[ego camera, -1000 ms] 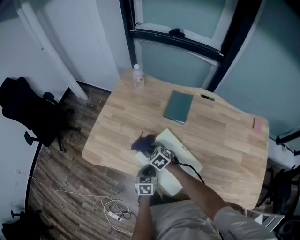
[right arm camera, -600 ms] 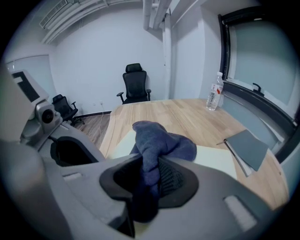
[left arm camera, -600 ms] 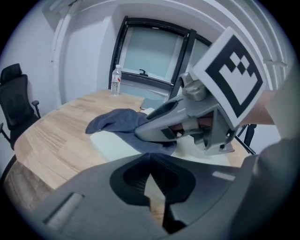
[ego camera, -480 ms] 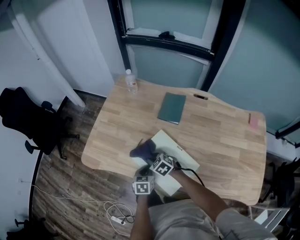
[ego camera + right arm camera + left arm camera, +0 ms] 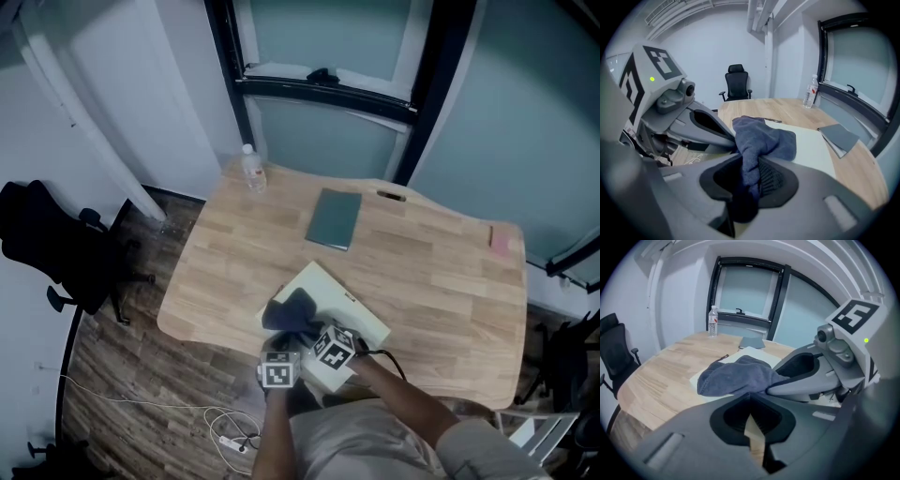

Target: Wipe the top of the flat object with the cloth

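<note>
Chair: a black office chair [image 5: 56, 246] stands on the floor off the left edge of your table [image 5: 431, 272].
Bottle: a clear bottle [image 5: 251, 170] stands upright at the far left corner.
Left gripper [image 5: 751, 401]: your jaws are together with nothing in them, just short of the cloth.
Cloth [image 5: 289, 307]: dark blue, bunched on the flat object's left part.
Right gripper [image 5: 750, 171]: your jaws are clamped on one end of the cloth.
Flat object [image 5: 345, 302]: a white board lying skewed at the table's near edge.
Notebook [image 5: 334, 218]: grey-green, lying flat beyond the board, apart from it.
Pink item [image 5: 502, 242]: small, at the right edge.
</note>
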The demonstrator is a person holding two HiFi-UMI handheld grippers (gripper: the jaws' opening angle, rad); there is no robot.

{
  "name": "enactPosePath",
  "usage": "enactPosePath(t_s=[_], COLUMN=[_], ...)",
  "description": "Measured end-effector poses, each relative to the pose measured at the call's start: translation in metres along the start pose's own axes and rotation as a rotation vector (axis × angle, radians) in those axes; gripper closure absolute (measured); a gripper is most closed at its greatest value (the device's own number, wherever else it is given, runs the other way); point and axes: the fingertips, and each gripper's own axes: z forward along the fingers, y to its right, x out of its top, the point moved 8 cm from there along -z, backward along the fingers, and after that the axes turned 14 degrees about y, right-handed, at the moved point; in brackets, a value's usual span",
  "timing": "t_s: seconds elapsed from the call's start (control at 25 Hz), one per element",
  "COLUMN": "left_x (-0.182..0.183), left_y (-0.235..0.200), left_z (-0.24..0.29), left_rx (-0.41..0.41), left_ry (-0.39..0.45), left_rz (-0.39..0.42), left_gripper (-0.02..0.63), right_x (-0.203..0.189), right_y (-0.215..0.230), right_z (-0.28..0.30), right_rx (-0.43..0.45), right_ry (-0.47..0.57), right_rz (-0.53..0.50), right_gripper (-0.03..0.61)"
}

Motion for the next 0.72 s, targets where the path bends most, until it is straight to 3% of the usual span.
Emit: enactPosePath(t_s=[0.48, 0.64, 0.72], left_x=[-0.007, 0.003, -0.003], left_y=[0.002, 0.006, 0.007], left_z=[0.003, 0.001, 0.001], left_rx=[0.000, 0.009, 0.018], left_ry=[-0.036, 0.005, -0.014], left_rz=[0.043, 0.063, 0.089], left_gripper=[0.606, 0.606, 0.606], right_x=[-0.035, -0.050, -0.058], right_y=[-0.015, -0.022, -0.027], right_z=[-0.050, -0.072, -0.083], right_rx=[-0.004, -0.019, -0.027], right_ry=[-0.011, -0.007, -0.008], right_rz=[0.012, -0.001, -0.008], right_gripper=[0.479, 0.479, 0.479])
